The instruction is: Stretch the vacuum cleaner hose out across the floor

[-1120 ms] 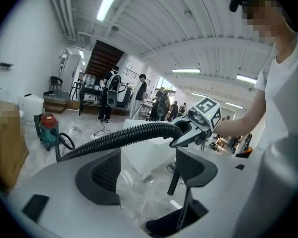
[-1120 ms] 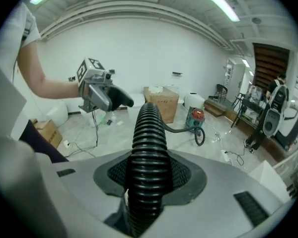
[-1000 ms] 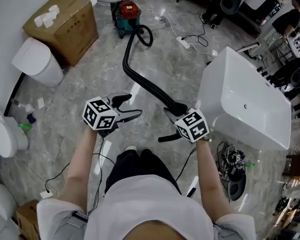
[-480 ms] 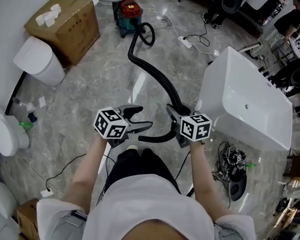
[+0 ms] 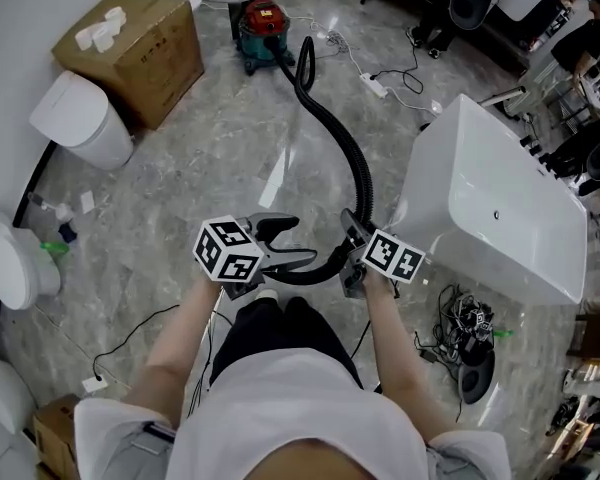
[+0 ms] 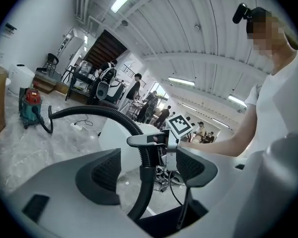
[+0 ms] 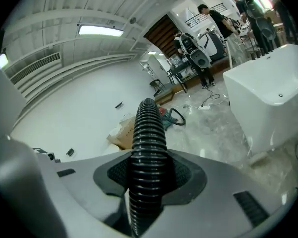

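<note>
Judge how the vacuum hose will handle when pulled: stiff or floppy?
Probably floppy: the hose curves loosely from the vacuum cleaner to the right gripper. Its ribs likely keep it from slipping in that grip. A harder pull may drag the vacuum cleaner.

The grey marble-patterned floor (image 5: 200, 158) carries a red-and-teal vacuum cleaner (image 5: 263, 30) near its far edge. The black ribbed hose (image 5: 332, 126) runs from it across the middle. A cardboard box (image 5: 140, 53) and a white lidded fixture (image 5: 80, 118) stand along the left edge. A white bathtub (image 5: 495, 198) stands on the right side, with a power strip (image 5: 372, 85) beyond it and a cable tangle (image 5: 465, 323) at its near end.
</note>
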`<state>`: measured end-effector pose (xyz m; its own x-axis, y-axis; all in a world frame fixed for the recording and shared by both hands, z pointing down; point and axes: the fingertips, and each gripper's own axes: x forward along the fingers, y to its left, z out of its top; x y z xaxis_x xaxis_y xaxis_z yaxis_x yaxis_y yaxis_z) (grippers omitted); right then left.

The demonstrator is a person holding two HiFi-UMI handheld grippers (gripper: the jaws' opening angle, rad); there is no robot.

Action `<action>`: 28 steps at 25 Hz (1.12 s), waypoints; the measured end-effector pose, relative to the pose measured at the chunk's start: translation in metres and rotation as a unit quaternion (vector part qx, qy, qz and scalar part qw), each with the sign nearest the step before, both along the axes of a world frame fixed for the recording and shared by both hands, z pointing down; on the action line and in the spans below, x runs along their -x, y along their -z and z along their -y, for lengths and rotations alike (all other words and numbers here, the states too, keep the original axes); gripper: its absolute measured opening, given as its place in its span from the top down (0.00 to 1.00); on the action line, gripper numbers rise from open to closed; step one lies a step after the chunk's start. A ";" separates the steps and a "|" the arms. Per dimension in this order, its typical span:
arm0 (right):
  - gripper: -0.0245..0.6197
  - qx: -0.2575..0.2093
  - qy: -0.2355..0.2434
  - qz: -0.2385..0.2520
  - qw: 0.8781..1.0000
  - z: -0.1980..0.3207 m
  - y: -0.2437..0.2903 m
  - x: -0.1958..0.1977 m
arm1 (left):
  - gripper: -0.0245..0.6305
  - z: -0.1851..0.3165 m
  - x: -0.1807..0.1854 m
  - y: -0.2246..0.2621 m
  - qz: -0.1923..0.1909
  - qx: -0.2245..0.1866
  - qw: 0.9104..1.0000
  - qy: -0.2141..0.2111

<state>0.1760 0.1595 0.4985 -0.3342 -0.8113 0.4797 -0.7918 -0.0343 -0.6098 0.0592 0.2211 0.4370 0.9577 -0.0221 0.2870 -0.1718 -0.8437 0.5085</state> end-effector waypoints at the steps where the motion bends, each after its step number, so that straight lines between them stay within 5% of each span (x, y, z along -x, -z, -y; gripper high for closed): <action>1: 0.72 0.007 -0.015 0.011 1.000 0.000 -0.004 -0.002 | 0.43 -0.001 -0.001 0.001 -0.001 -0.001 1.000 -0.002; 6: 0.72 0.024 -0.131 0.170 0.976 -0.002 -0.016 -0.015 | 0.43 -0.010 -0.002 -0.001 -0.001 0.001 1.000 -0.009; 10: 0.72 0.035 -0.166 0.203 0.964 -0.001 -0.022 -0.014 | 0.43 -0.016 -0.001 0.004 -0.006 -0.002 1.000 -0.016; 14: 0.72 0.046 -0.216 0.276 0.936 0.001 -0.033 -0.018 | 0.43 -0.026 0.003 0.016 -0.022 -0.001 0.999 -0.033; 21: 0.72 0.066 -0.247 0.351 0.901 0.012 -0.042 0.002 | 0.43 -0.065 0.020 0.006 -0.003 -0.005 0.995 -0.097; 28: 0.72 0.060 -0.252 0.410 0.874 0.023 -0.030 0.014 | 0.43 -0.084 0.021 -0.024 0.015 0.034 0.995 -0.095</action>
